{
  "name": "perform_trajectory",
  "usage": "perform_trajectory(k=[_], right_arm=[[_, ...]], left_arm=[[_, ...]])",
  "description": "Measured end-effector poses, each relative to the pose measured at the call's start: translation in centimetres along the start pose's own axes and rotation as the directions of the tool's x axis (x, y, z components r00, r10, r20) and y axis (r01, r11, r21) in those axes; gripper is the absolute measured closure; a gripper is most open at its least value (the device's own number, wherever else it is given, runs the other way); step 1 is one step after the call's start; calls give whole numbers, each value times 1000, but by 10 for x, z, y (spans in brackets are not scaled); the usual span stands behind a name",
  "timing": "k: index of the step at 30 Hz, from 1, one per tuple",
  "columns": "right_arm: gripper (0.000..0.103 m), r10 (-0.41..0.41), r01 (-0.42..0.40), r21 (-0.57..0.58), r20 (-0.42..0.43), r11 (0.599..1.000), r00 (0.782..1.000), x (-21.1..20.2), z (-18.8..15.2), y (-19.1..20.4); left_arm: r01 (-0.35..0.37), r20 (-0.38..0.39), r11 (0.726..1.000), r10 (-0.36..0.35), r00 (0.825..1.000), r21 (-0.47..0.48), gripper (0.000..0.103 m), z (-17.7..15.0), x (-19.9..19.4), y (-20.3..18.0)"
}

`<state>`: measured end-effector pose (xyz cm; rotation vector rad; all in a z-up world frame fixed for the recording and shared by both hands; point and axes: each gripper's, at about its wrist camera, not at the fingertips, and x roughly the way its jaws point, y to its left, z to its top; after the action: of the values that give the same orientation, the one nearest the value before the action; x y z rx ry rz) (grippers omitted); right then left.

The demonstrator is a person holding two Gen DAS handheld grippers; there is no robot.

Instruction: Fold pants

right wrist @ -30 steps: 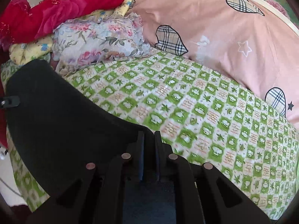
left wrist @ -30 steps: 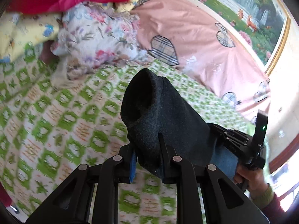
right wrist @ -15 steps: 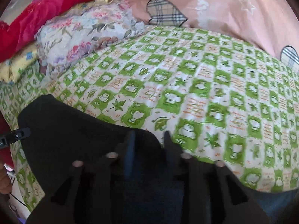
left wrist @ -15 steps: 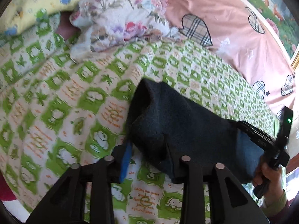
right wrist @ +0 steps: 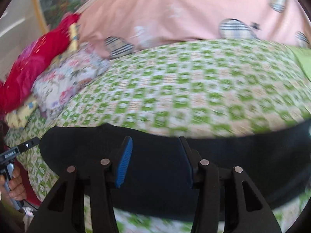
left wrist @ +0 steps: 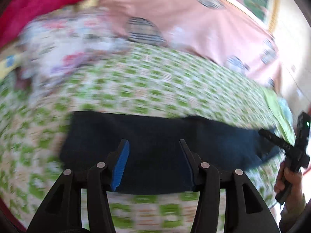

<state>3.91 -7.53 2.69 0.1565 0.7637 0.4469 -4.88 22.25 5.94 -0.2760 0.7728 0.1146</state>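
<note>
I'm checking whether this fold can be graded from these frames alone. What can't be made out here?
- Pants layers: both views show one dark slab; fold count unreadable.
- Pants near edge: in the right wrist view, the right gripper covers it; its jaws are opening, pads off the cloth.
- Left gripper: jaws opening too; contact below them is unclear.
- Bedsheet print: motion-blurred.
- Pants right end: cut off by the right wrist view's rim.

Left gripper [left wrist: 153, 145] and right gripper [right wrist: 155, 143] both tilt downward, jaws opening, nothing pinched.

green-checked bedsheet [right wrist: 194, 89] | pink quilt [right wrist: 184, 9] | red bedding [right wrist: 33, 64] | floral, probably pillow [right wrist: 73, 77]
</note>
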Motion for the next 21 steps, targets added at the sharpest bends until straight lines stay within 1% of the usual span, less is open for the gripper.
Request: perform_trajectory(k=[1, 3, 4, 5, 7, 8, 9, 10, 12, 15, 16, 17, 18, 19, 20, 21], right_arm=[[53, -14, 14, 22, 6, 1000, 1000, -8, -3, -11], [53, -55, 54, 73, 9, 996, 998, -23, -10, -34], [53, -70, 68, 94, 13, 993, 997, -29, -12, -43], [53, -85, 82, 121, 22, 989, 996, -37, -16, -54], [53, -117, 110, 166, 30, 980, 993, -51, -23, -73], [53, -135, 126, 187, 32, 974, 990, -56, -26, -82], [53, -148, 138, 210, 31, 968, 989, -61, -30, -92], [52, -157, 146, 229, 32, 962, 987, -66, -33, -99], [52, -176, 159, 267, 39, 950, 984, -74, -37, -114], [52, -194, 173, 303, 42, 937, 980, -80, -40, -130], [52, -197, 174, 313, 43, 934, 979, -81, -41, -133], [52, -198, 173, 325, 44, 930, 979, -82, -42, -138], [52, -199, 172, 340, 44, 925, 979, -82, -43, -143], [52, -198, 171, 351, 42, 921, 979, -81, -42, -147], [52, -196, 169, 360, 42, 918, 980, -81, -42, -151], [52, -198, 170, 367, 39, 915, 980, -81, -42, -154]], left_arm=[[36, -26, 998, -35, 999, 43, 50, -1, 9, -19], [86, -61, 989, -79, 995, 118, 50, -3, 20, -50], [111, -81, 978, -98, 992, 177, 50, -5, 28, -72], [124, -93, 969, -107, 990, 214, 49, -7, 31, -86], [167, -125, 937, -134, 983, 306, 49, -15, 40, -123], [184, -137, 924, -146, 980, 335, 49, -17, 43, -136], [204, -153, 909, -158, 976, 365, 48, -20, 47, -148], [231, -177, 884, -172, 969, 406, 48, -23, 53, -166], [260, -203, 847, -184, 962, 463, 48, -31, 59, -190], [303, -242, 791, -201, 949, 531, 48, -42, 68, -218], [337, -273, 759, -216, 938, 558, 48, -47, 73, -230], [353, -291, 740, -219, 931, 572, 48, -50, 78, -238], [358, -302, 718, -212, 929, 597, 48, -54, 82, -247], [362, -309, 705, -209, 928, 610, 48, -57, 83, -251], [368, -321, 686, -203, 925, 628, 48, -61, 87, -257], [370, -328, 675, -196, 924, 638, 48, -64, 91, -261]])
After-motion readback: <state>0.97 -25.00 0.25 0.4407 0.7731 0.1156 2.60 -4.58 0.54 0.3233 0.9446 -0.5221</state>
